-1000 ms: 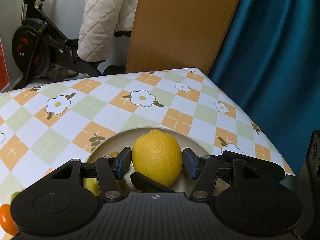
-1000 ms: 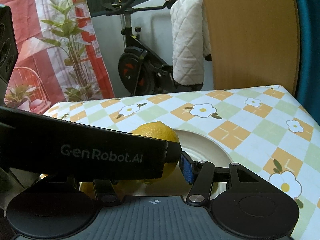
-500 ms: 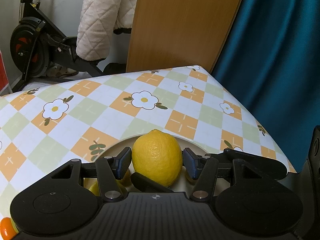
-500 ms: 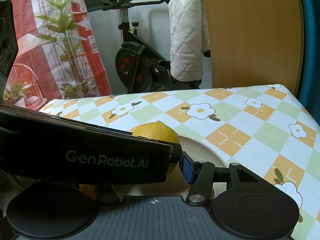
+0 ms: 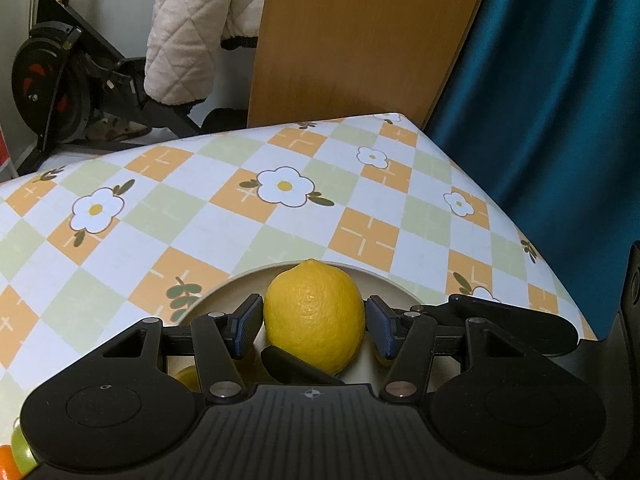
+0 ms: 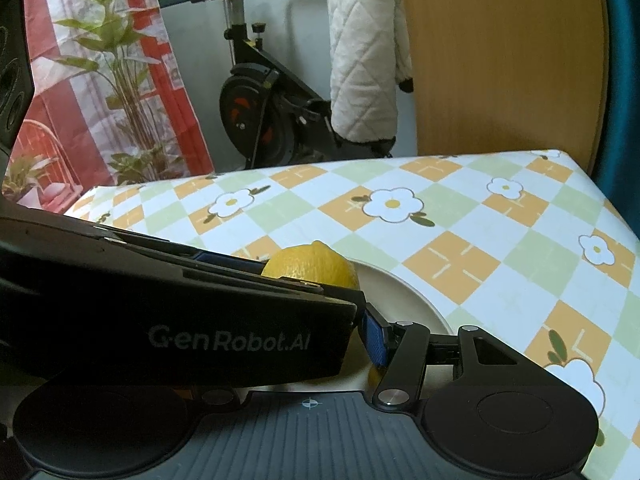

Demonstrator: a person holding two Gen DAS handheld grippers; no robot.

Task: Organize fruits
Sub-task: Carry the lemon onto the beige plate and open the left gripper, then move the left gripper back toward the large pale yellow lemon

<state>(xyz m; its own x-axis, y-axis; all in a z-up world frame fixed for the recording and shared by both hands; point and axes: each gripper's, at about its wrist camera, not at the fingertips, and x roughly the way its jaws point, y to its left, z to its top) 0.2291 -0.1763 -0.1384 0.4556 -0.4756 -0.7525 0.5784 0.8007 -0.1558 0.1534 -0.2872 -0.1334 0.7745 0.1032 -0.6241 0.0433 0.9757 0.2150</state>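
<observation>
A yellow lemon is seen clamped upright between the two blue pads of the left hand-held gripper, both pads lying against its sides, above the cream plate that rests on the worktop with its checked flower-pattern cloth. The lemon is held over the far part of the plate, near its rim. More yellow fruit is partly visible on the plate below the fingers, and a green and an orange fruit show at the lower left edge.

In the right wrist view, the left tool's black body crosses the foreground and hides the left finger of the right hand-held gripper; only its right blue pad is seen, just beside the lemon. Whether this gripper is open or gripping cannot be told.

Behind the worktop, an exercise bike, a quilted white coat, a wooden panel and a teal curtain are visible.
</observation>
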